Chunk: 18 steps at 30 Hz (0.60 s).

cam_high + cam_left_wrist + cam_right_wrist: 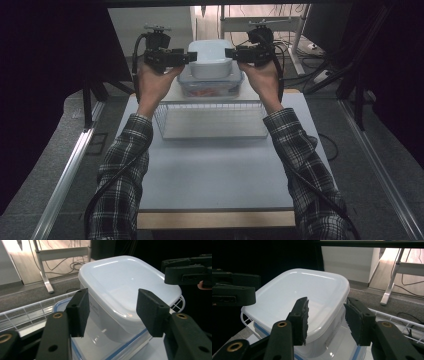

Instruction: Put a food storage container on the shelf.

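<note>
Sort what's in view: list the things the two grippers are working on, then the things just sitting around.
In the job:
white tub
left gripper, open beside it
right gripper, open beside it
blue-rimmed container under the tub

Lying about:
wire basket
table
desk legs and cables behind

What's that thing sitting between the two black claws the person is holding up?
A white plastic tub, upside down on a blue-rimmed clear container. In the high view it sits between the left gripper and right gripper.
</note>
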### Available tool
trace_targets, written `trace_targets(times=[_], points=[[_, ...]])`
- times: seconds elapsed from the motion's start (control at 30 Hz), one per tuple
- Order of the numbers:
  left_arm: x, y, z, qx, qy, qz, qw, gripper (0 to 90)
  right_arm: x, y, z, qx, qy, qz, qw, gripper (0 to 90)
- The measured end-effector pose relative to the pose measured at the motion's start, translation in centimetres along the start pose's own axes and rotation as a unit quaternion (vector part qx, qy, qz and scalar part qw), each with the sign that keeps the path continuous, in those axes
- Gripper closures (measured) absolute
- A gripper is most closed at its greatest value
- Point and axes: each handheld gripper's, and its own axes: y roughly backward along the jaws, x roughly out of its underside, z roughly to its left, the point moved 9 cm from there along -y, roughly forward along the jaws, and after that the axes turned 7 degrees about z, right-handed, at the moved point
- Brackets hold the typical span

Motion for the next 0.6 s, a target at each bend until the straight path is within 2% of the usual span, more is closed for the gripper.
trace_targets(times=[0.07, 0.2, 0.23, 0.4, 0.47, 0.5, 0.6], points=[[-0.2, 0.2, 0.0, -0.005, -0.007, -0.005, 0.9999, 39.4, 0.0, 0.1, -0.1, 0.007, 0.005, -0.001, 1.0000, 49.2], [-0.4, 0.6, -0.1, 0.000, -0.014, -0.016, 0.9998, 32.1, -0.1, 0.4, -0.2, -0.005, 0.000, -0.010, 0.9999, 41.8], [-0.4, 0.9, -0.3, 0.003, -0.023, -0.020, 0.9995, 29.9, -0.1, 0.6, -0.2, -0.010, -0.002, -0.012, 0.9999, 40.1], [0.2, 1.5, -0.9, 0.030, -0.032, -0.029, 0.9986, 23.2, 0.5, 1.0, 0.0, -0.040, -0.001, -0.009, 0.9992, 30.8], [0.3, 1.6, -0.9, 0.034, -0.033, -0.032, 0.9984, 20.9, 0.6, 1.1, 0.1, -0.048, 0.000, -0.008, 0.9988, 28.9], [0.7, 1.7, -1.1, 0.047, -0.037, -0.035, 0.9976, 20.1, 1.0, 1.3, 0.3, -0.062, 0.000, -0.008, 0.9980, 25.8], [1.5, 1.7, -1.3, 0.060, -0.041, -0.027, 0.9969, 17.8, 1.4, 1.5, 0.4, -0.067, 0.009, -0.008, 0.9977, 21.7]])
